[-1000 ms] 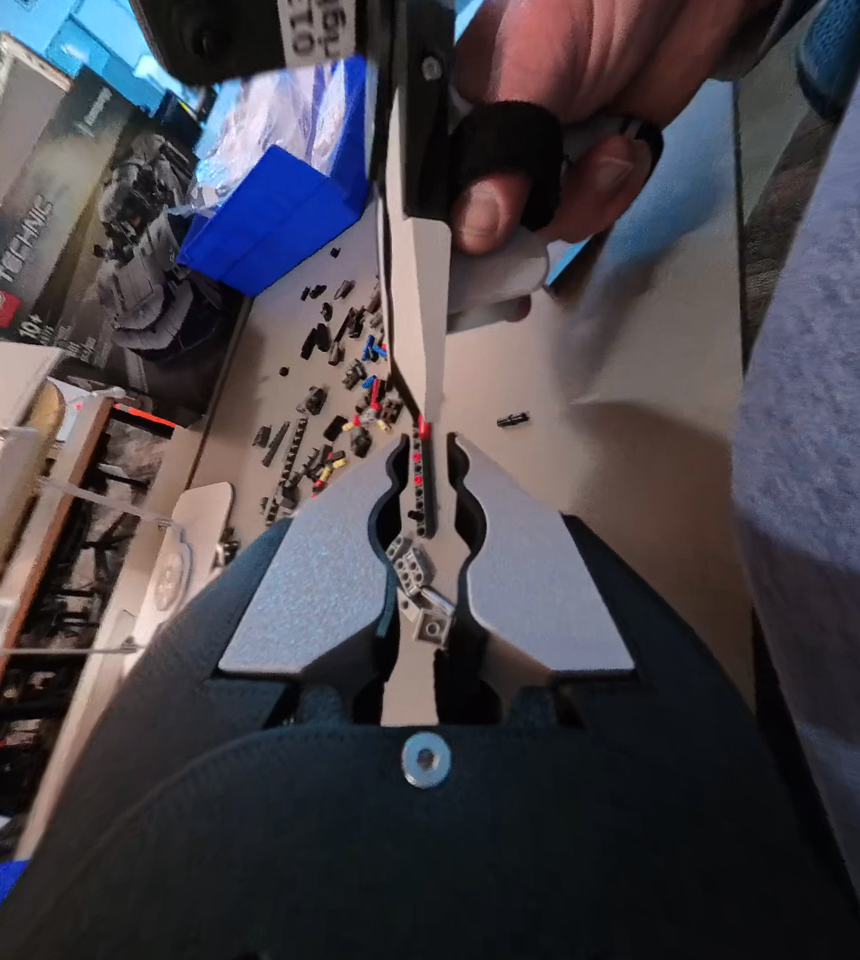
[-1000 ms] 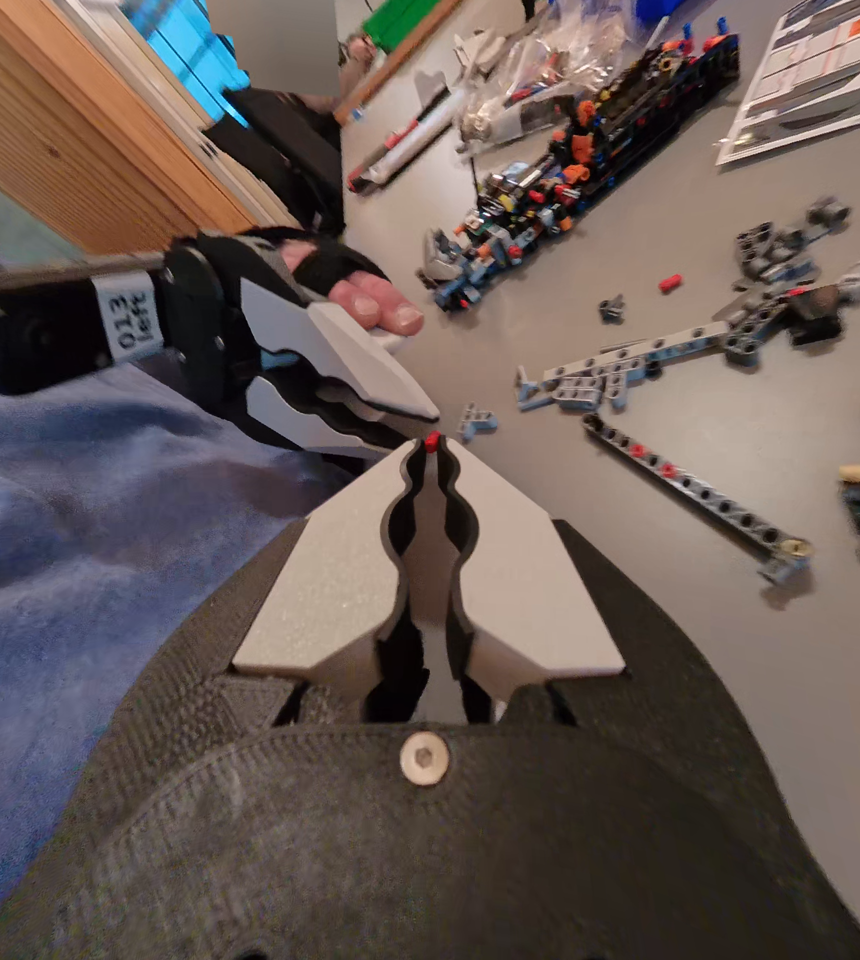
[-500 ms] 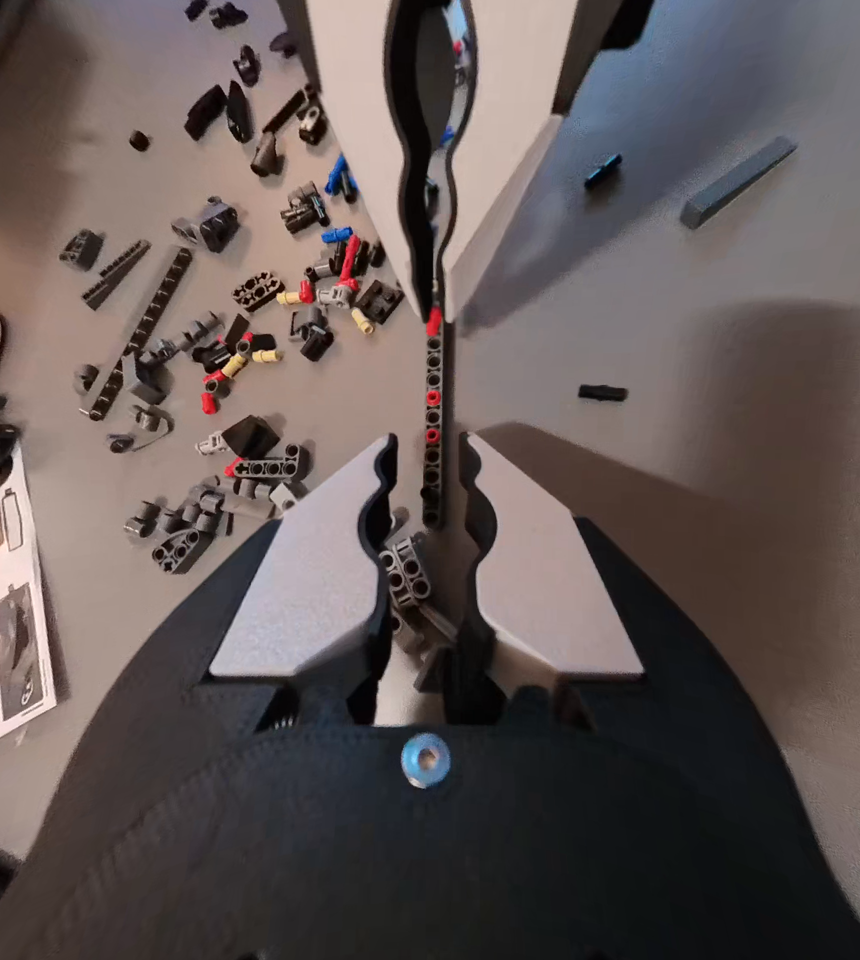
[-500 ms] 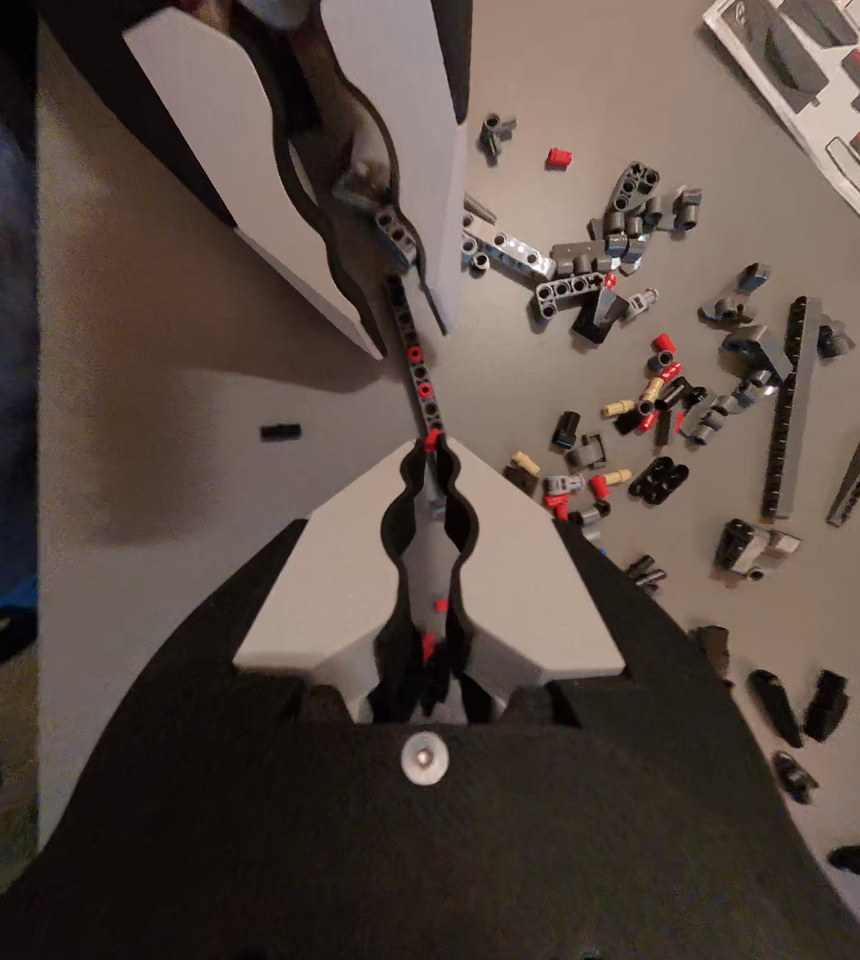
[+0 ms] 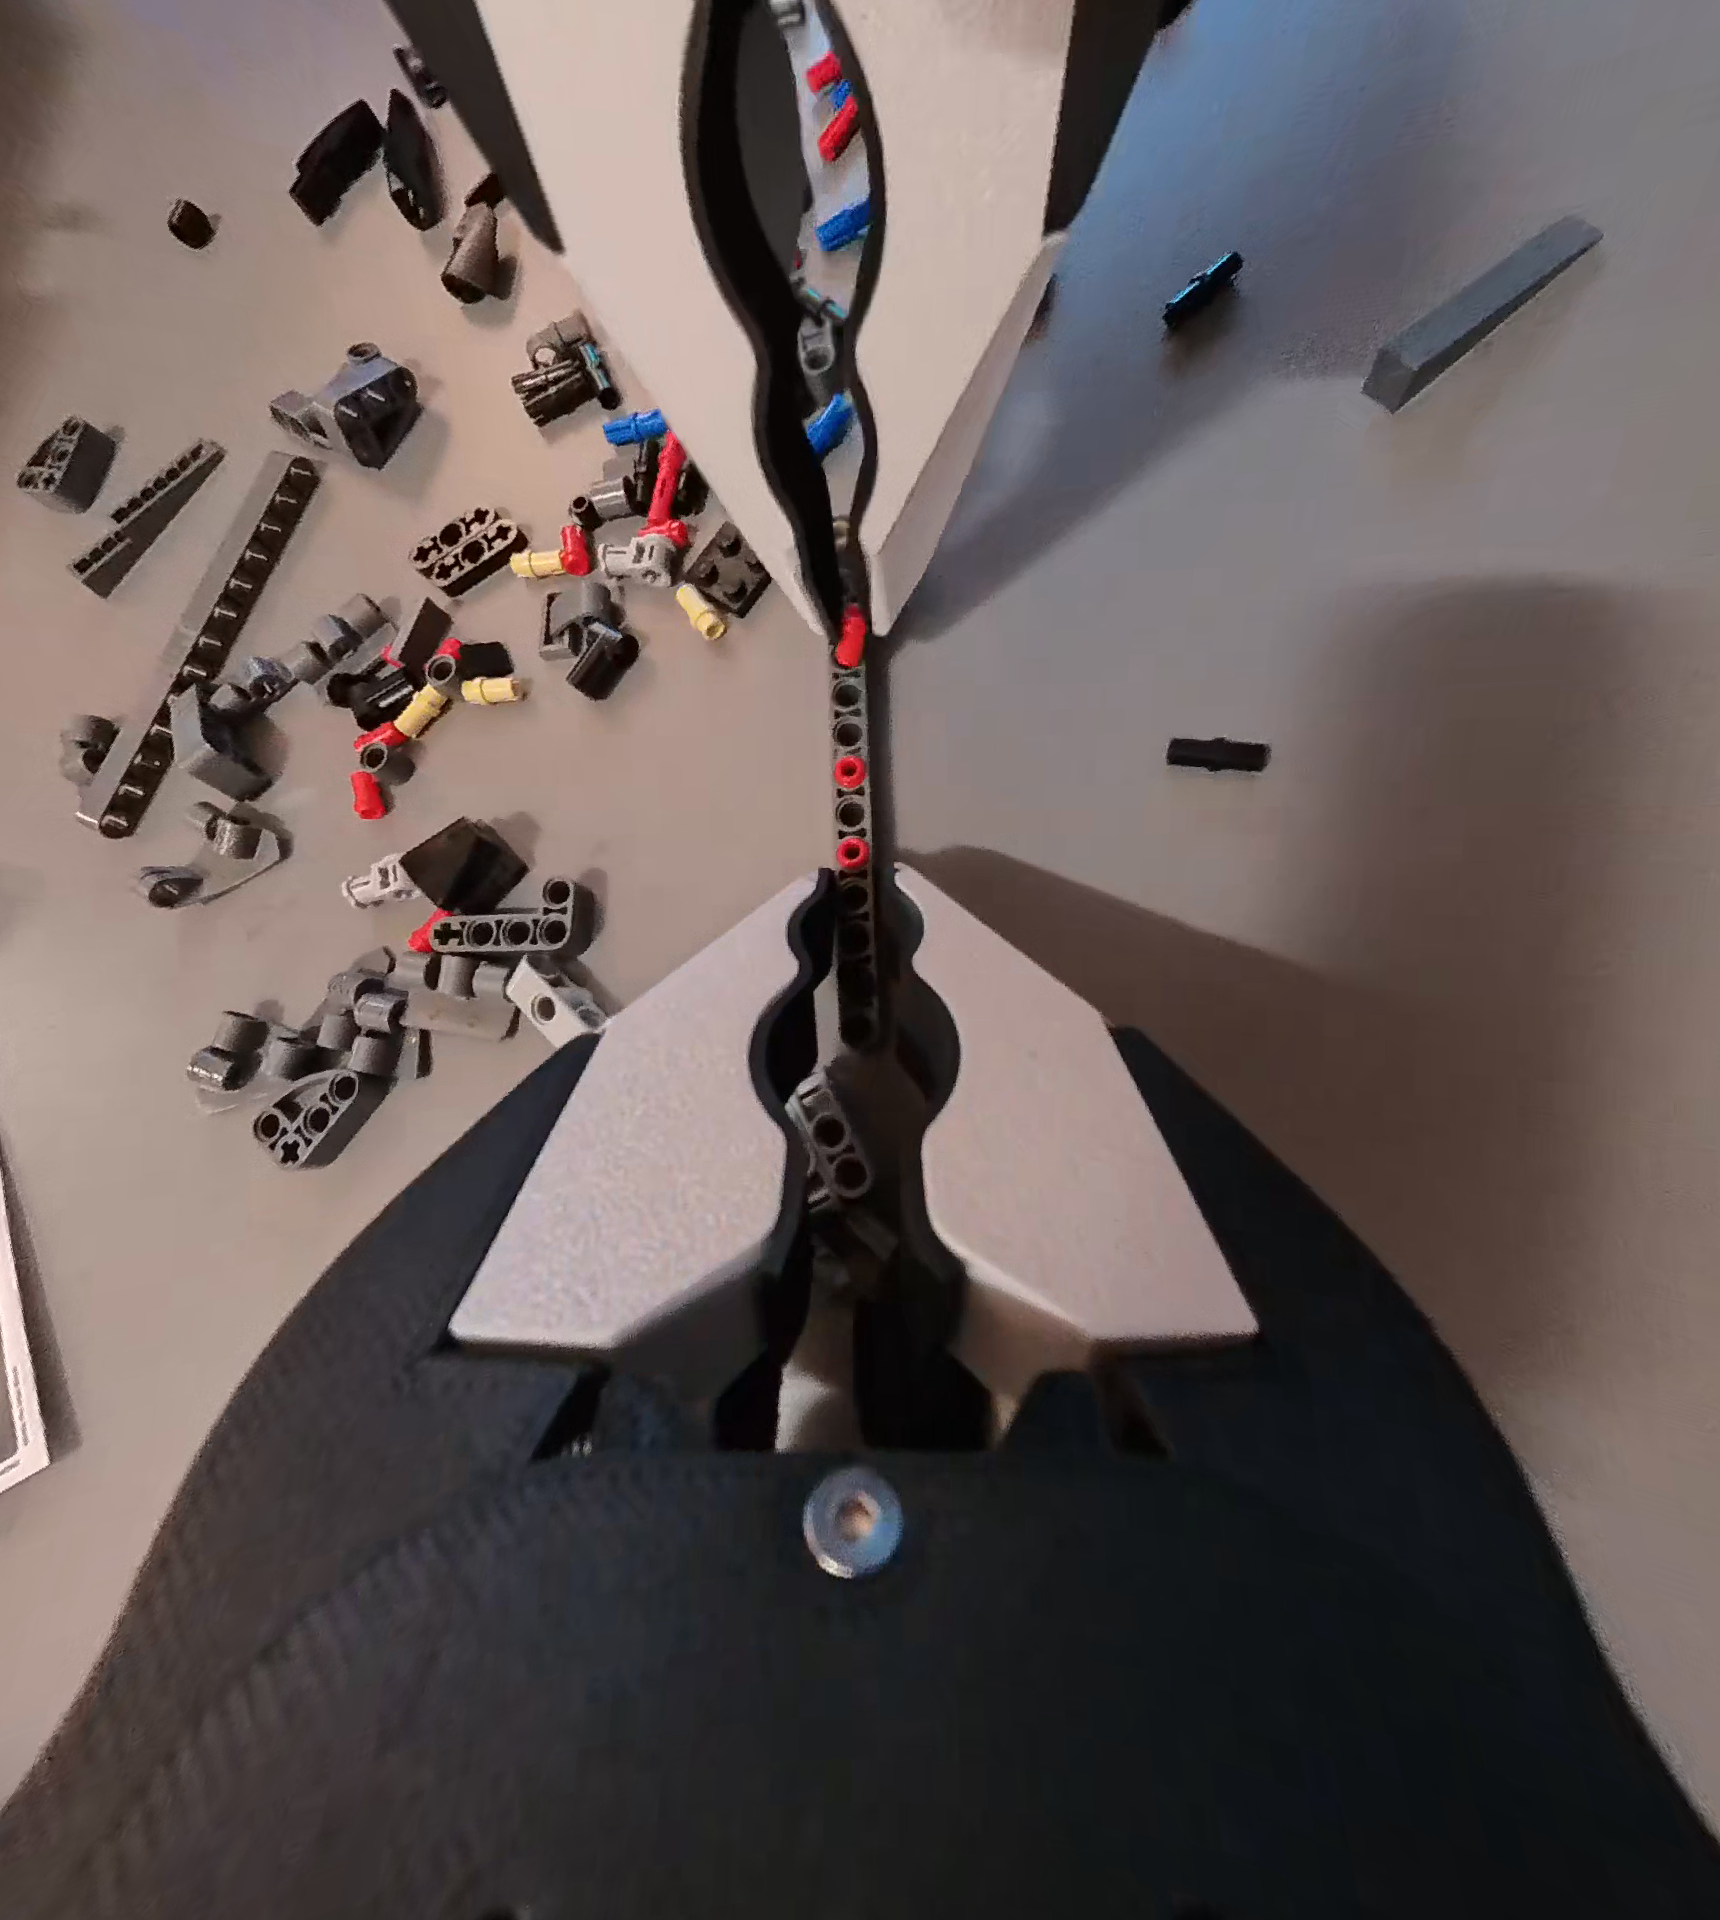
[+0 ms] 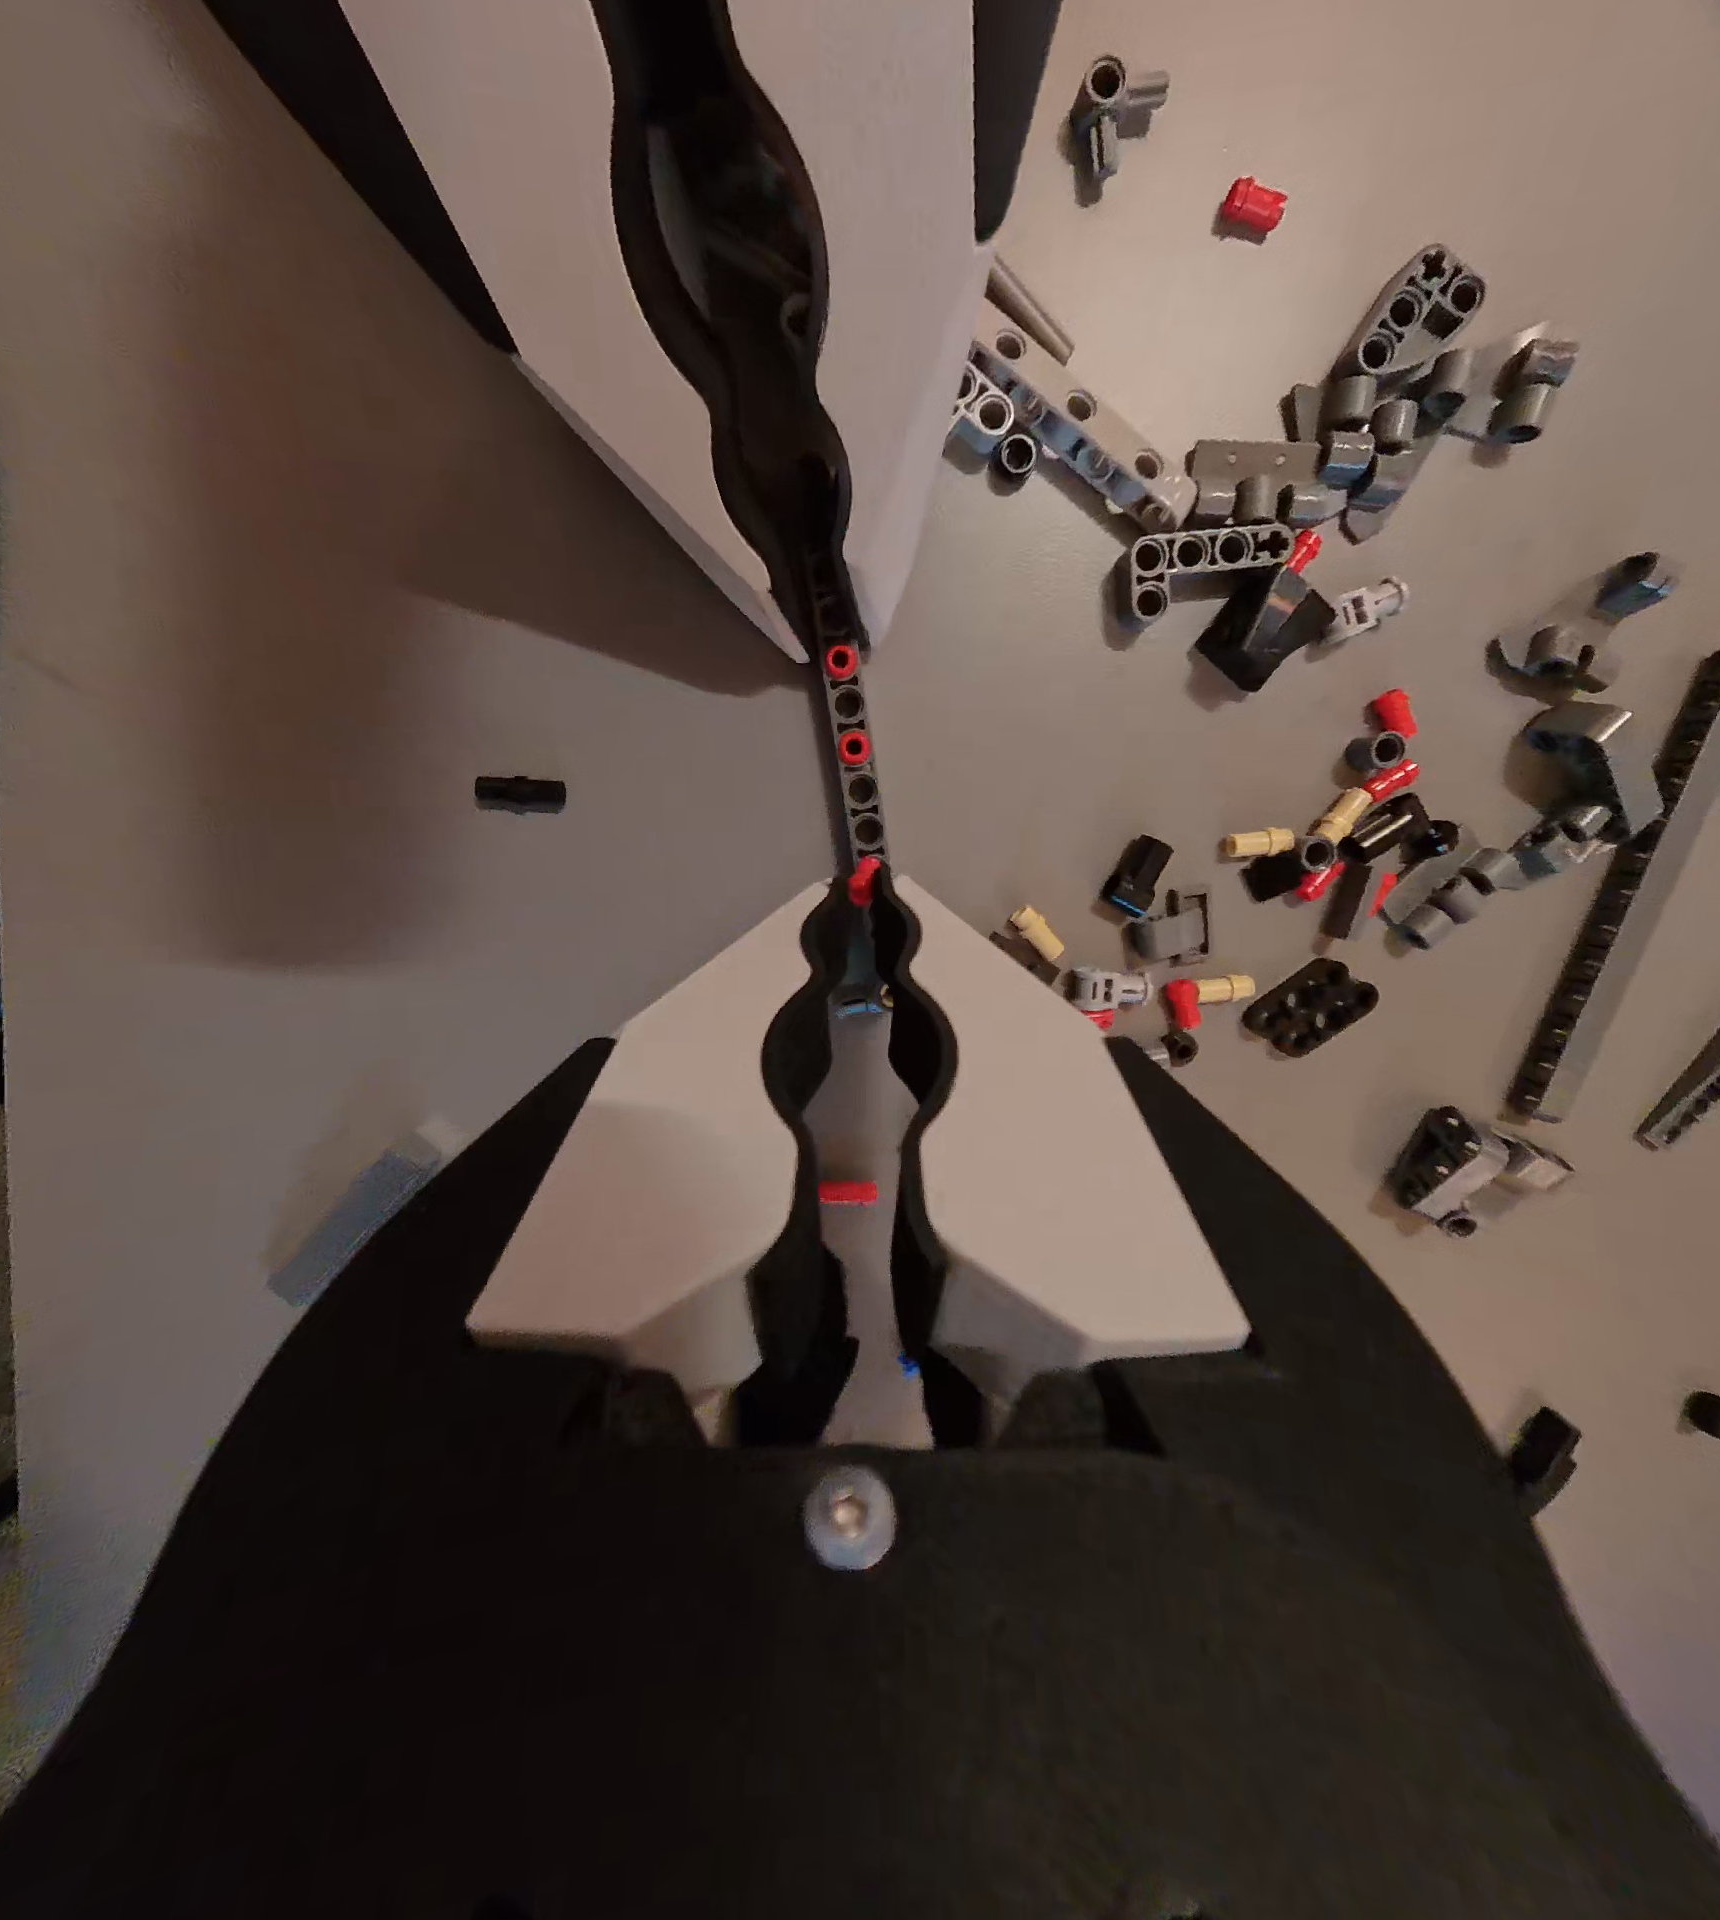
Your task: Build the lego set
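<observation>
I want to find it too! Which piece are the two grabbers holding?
Look above the grey table, where the left hand-held gripper and right hand-held gripper face each other. Between them runs a long black beam, the only piece held off the table, with red pins in its holes.

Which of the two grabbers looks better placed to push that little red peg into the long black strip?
The right gripper, probably. It pinches the red peg at its fingertips, right at the end of the black beam. The left gripper is clamped on the beam's other end, so it serves better to steady it.
</observation>
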Demonstrator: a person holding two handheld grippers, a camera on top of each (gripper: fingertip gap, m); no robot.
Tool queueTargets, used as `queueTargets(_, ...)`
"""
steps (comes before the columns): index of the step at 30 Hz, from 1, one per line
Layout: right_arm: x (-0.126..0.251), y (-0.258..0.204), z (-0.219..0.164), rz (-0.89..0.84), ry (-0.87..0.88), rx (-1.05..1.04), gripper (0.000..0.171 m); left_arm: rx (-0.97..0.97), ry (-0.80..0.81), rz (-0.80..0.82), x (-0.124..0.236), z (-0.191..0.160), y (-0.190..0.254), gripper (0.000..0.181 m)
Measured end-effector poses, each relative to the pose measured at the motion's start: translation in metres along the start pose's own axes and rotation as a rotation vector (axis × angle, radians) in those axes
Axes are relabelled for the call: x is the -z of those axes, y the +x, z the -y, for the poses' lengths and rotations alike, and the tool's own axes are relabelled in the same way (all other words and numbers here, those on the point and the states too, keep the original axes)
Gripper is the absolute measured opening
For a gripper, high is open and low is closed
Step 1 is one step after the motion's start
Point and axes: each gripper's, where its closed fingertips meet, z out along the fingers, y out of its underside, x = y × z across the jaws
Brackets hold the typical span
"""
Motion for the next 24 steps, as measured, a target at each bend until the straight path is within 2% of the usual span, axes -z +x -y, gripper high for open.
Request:
queueTargets(14,-0.0014,-0.001,-0.0026,0.099,-0.227,0.108,0.001,-0.003,0.02,-0.037,-0.0003,0.0007,0.0016,0.006)
queueTargets(24,-0.0013,-0.0022,-0.0013,0.21,-0.306,0.123,0.001,-0.008,0.025,-0.043,-0.0004,0.0006,0.0019,0.006)
